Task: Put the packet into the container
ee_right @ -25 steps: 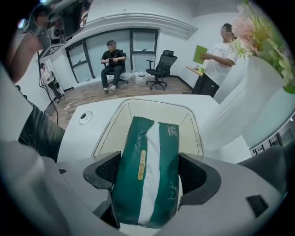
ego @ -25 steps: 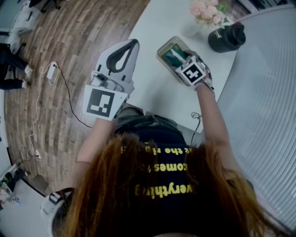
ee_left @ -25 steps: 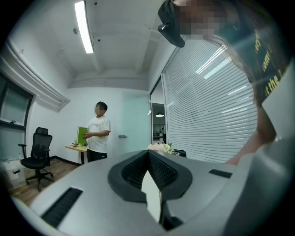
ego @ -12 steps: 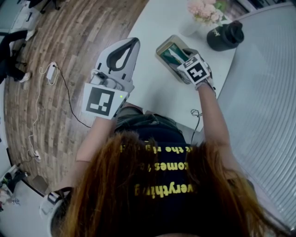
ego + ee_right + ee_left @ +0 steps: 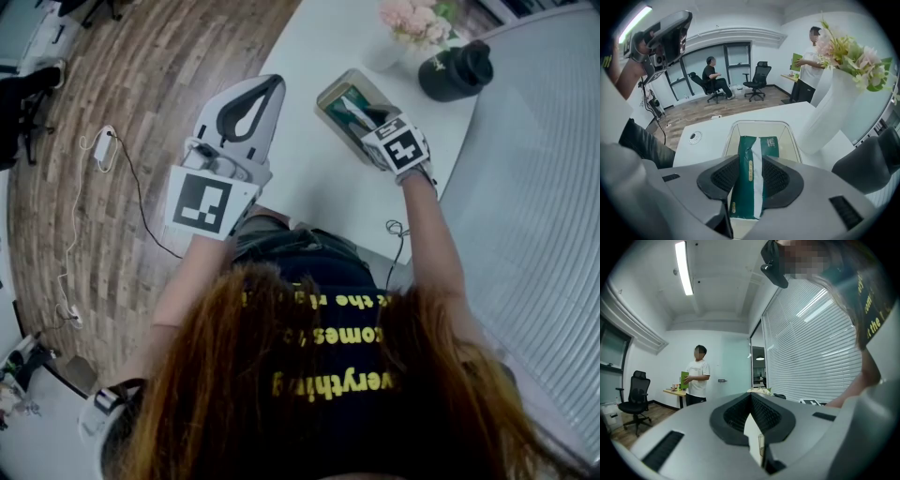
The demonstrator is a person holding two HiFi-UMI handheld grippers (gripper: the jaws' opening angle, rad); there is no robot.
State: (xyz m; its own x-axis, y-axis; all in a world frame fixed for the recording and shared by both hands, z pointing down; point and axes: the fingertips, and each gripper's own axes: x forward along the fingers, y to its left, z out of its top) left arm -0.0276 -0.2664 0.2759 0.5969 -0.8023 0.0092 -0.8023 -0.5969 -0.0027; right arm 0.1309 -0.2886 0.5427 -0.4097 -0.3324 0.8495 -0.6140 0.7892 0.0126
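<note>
Grips the green packet [image 5: 746,187] with the right hand-held gripper [image 5: 750,161], jaws just closed in and pads pressing on both its sides. Holds it lengthwise over the clear container [image 5: 759,123] on the white bench [image 5: 705,136], far end reaching inside the rim. Shows white print at the packet's far end and a gold strip along it (both too small to read). Holds the left hand-held gripper [image 5: 751,395] level beside the bench, jaws together, nothing between. Reads "everything" and "comes" in yellow, upside down, on the black shirt [image 5: 328,361]. Has a white vase [image 5: 824,112] just beside the container.
</note>
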